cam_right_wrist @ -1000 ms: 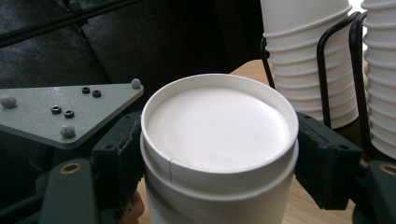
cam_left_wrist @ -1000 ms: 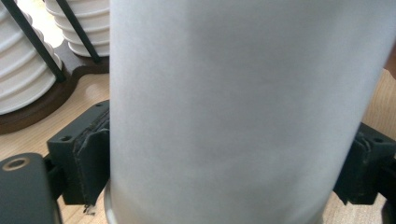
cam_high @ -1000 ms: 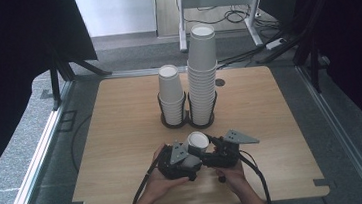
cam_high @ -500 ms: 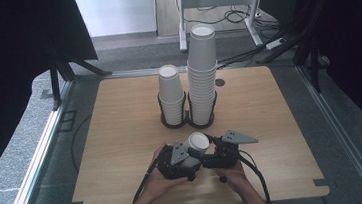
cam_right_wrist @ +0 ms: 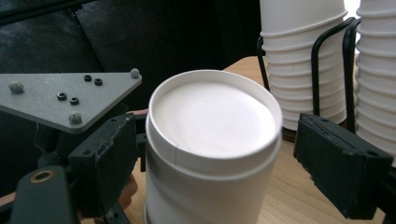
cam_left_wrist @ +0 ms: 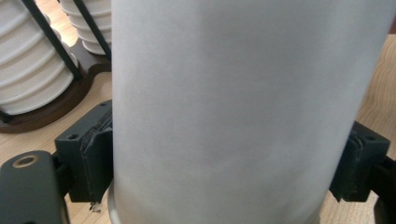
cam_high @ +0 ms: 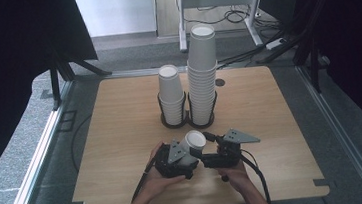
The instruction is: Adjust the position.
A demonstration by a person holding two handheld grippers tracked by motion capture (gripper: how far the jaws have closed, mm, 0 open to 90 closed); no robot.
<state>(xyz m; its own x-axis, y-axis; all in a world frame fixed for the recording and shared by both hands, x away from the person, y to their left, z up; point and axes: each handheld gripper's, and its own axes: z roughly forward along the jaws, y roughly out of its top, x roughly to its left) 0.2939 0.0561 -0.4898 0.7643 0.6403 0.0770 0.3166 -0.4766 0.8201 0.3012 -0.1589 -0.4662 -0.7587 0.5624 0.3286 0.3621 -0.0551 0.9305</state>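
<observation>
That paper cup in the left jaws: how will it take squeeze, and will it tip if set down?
The paper cup looks thin-walled and empty, so probably very light and easy to crush; the left gripper has its jaws against both sides, so a gentle squeeze seems wise. Its smooth white wall may slip. Tall and narrow, it would likely tip from a sideways nudge by the right gripper, whose jaws stand apart.

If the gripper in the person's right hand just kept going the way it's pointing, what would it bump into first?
Most likely the upside-down paper cup that sits between the right gripper's open jaws, held by the left gripper. Behind it stand the cup stacks in their wire holder.
</observation>
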